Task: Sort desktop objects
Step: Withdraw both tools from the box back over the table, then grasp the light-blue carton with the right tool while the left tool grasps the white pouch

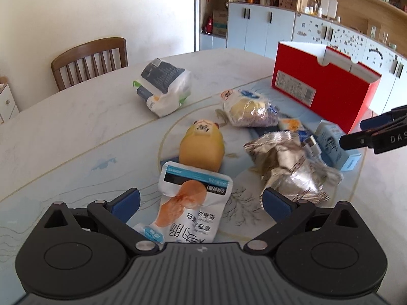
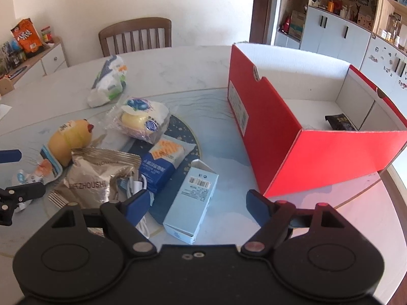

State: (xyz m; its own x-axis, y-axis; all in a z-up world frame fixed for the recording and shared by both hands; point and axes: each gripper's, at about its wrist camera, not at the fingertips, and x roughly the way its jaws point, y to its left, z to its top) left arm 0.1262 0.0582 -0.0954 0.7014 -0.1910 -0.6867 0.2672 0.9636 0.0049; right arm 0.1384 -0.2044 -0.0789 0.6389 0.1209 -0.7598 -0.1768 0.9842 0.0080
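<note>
Left wrist view: the left gripper (image 1: 201, 200) has its jaws spread wide, holding nothing. A white snack pouch (image 1: 189, 200) with an orange picture lies flat on the surface (image 1: 76, 127) between the two blue pads, touching neither. Just beyond it sits a yellow plush toy (image 1: 202, 147), resting against the pouch's far end. A crumpled silver foil bag (image 1: 287, 165) lies beside the toy, with a wrapped bun (image 1: 250, 110) farther back. A white and green packet (image 1: 162, 86) lies apart, towards the surface's far edge by a wooden chair (image 1: 89, 61). The red box (image 1: 323, 86) stands at the far side. The right gripper's black fingers (image 1: 376, 137) come in from the side, above a pale blue carton (image 1: 330, 142).

Right wrist view: the right gripper (image 2: 197, 203) also has its jaws wide apart and empty. The pale blue carton (image 2: 192, 200) lies on the surface between the pads, clear of both. A blue and orange packet (image 2: 162, 162) lies just beyond it, and the silver foil bag (image 2: 99, 175) lies next to that. The red box (image 2: 292, 137) stands open-topped with a small dark packet (image 2: 339, 122) inside.
</note>
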